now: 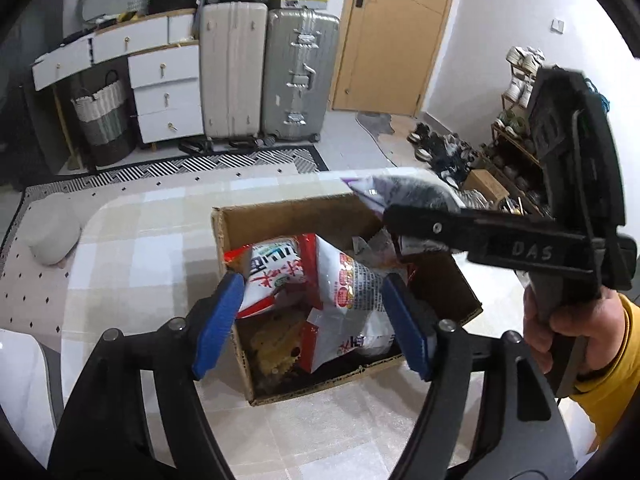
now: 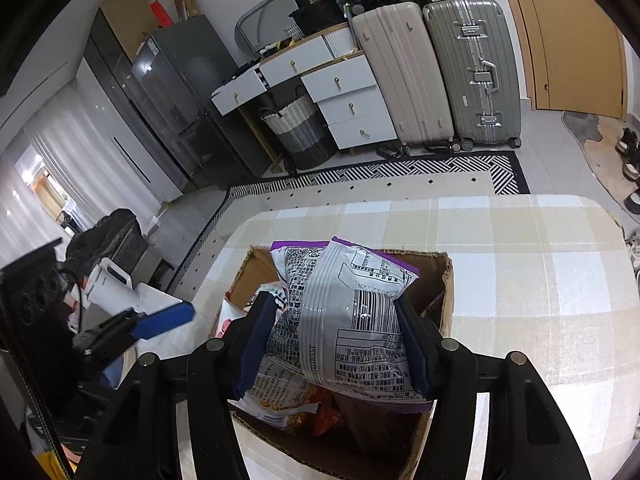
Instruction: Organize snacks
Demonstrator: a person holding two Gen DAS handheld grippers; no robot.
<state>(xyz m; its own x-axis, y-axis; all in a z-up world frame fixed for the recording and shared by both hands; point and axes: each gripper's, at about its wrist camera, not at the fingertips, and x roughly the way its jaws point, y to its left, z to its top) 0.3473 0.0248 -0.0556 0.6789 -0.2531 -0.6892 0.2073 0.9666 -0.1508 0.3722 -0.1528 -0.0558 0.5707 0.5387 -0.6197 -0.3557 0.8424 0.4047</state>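
An open cardboard box (image 1: pixel 288 210) stands on a table with a checked cloth (image 1: pixel 140 240). Inside it lie red-and-white snack bags (image 1: pixel 276 268) and some loose yellowish snacks. My left gripper (image 1: pixel 312 316) hovers just over the box, open, its blue pads on either side of the bags without pressing them. My right gripper (image 2: pixel 332 336) is shut on a silver-and-purple snack bag (image 2: pixel 344 312), held above the box (image 2: pixel 446 280). In the left wrist view this bag (image 1: pixel 404 192) hangs over the box's far right corner in the right gripper (image 1: pixel 400 220).
A hand in a yellow sleeve (image 1: pixel 576 332) grips the right tool. Two suitcases (image 1: pixel 272 76), white drawers (image 1: pixel 164 92), a woven basket (image 1: pixel 104 120) and a door (image 1: pixel 396 32) stand beyond a patterned rug. A shoe rack (image 1: pixel 516 140) is right; a grey cushion (image 1: pixel 52 232) left.
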